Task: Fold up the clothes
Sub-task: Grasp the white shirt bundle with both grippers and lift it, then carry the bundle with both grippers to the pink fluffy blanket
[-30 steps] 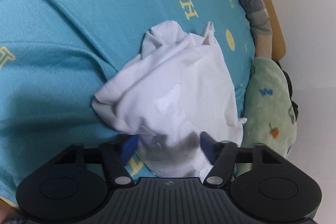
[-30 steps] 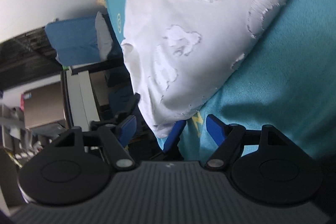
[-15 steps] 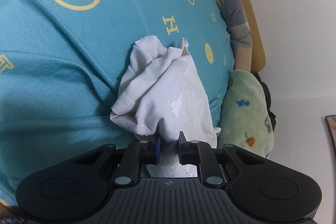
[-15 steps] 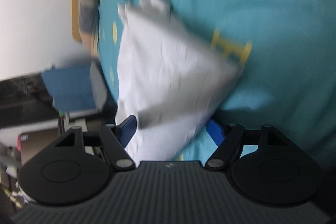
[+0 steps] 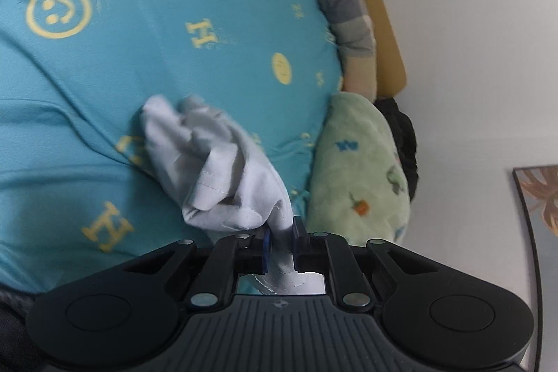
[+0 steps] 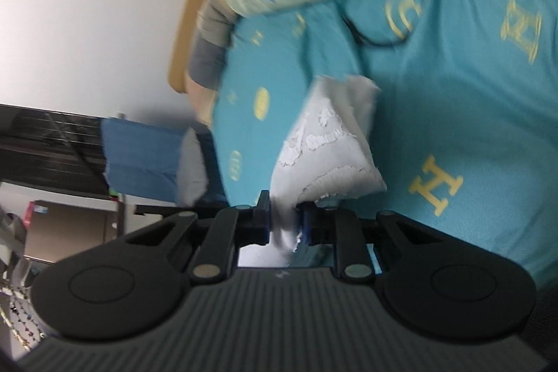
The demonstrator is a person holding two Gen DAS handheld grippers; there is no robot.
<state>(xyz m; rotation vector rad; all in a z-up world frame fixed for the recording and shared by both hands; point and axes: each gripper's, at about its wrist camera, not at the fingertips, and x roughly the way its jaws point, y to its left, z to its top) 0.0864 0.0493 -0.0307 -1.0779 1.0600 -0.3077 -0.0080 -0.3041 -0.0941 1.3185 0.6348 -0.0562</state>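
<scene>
Both tongs, your left tongs (image 5: 280,241) and right tongs (image 6: 285,225), pinch the white garment (image 5: 216,169), bunched and lifted over the teal bed sheet (image 5: 139,58). Each holds only a small wad; tugging them apart could slip the cloth free.

Bedroom — bed (image 5: 146,65), pillow (image 5: 355,169)

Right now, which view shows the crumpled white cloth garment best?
Left wrist view: the crumpled white cloth garment is sharp, hem stitching visible, pinched by the left hand-held gripper. Right wrist view shows it motion-blurred, clamped in the right hand-held gripper.
</scene>
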